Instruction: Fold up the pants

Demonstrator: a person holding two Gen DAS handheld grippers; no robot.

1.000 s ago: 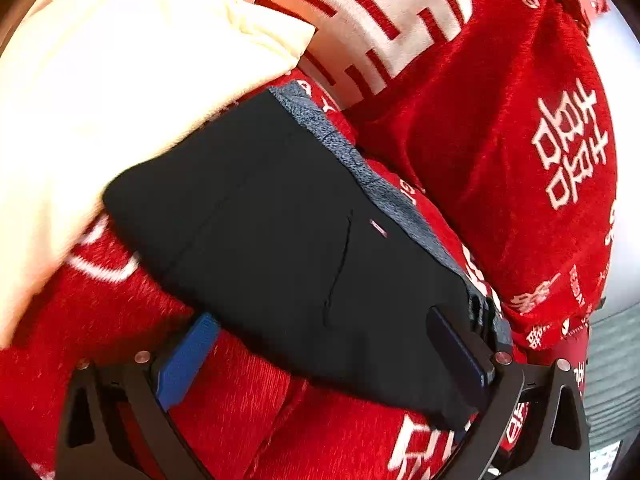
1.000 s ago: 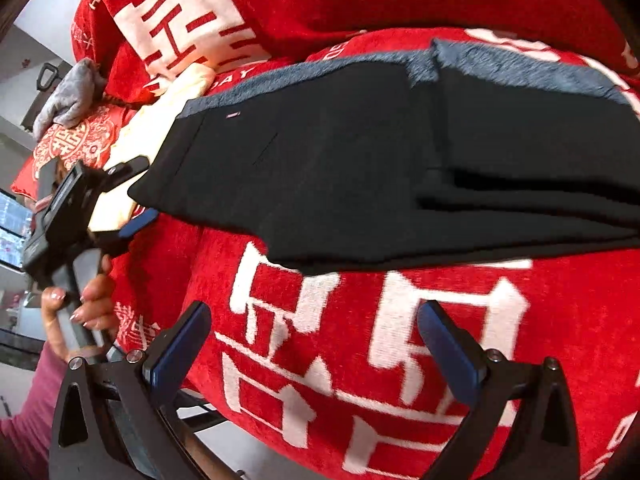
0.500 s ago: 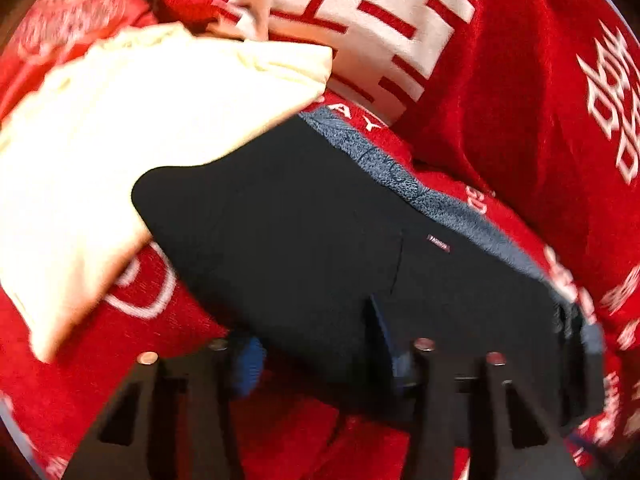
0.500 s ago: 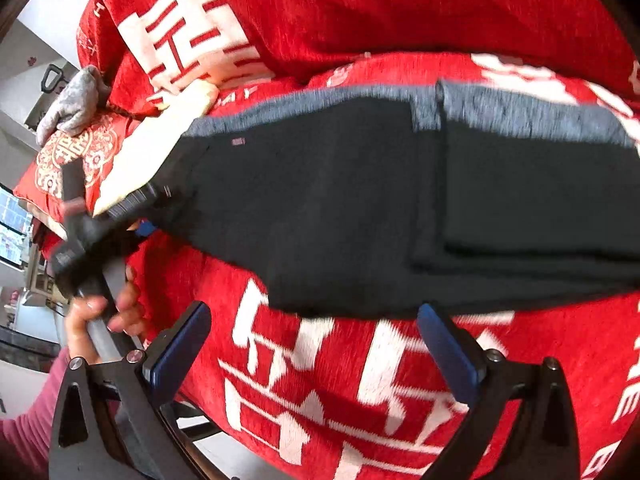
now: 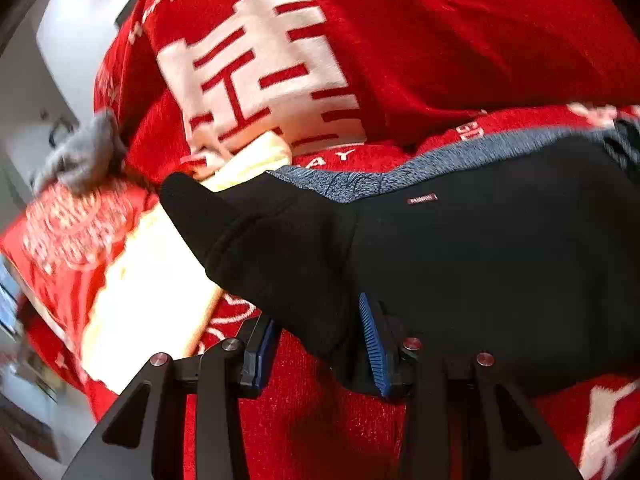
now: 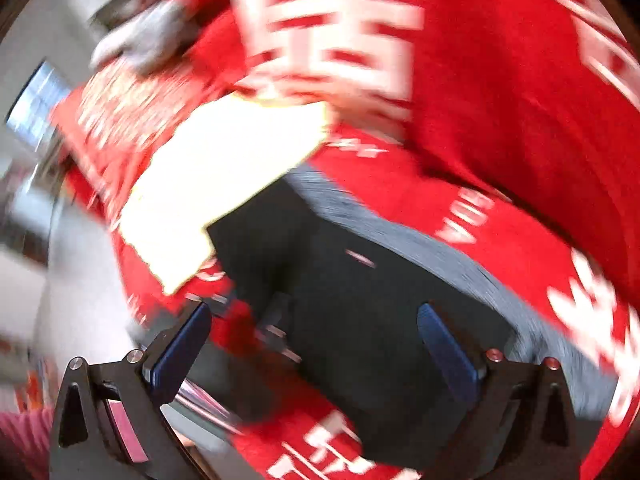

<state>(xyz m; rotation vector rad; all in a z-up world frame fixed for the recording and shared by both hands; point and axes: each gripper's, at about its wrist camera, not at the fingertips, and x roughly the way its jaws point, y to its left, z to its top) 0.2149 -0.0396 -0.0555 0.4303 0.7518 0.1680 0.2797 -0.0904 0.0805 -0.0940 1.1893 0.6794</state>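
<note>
Black pants with a grey waistband lie across a red blanket with white characters. My left gripper is shut on the left corner of the pants, and the black cloth bunches between its blue pads. The right wrist view is blurred by motion. In it the pants lie below my right gripper, which is open and empty just above the cloth.
A cream cloth lies to the left of the pants, also showing in the right wrist view. A grey garment sits at the far left. A red blanket-covered backrest rises behind. The sofa edge drops off at the left.
My left gripper has closed on the pants' corner and lifted it. My right gripper has swung left over the pants, staying open.
</note>
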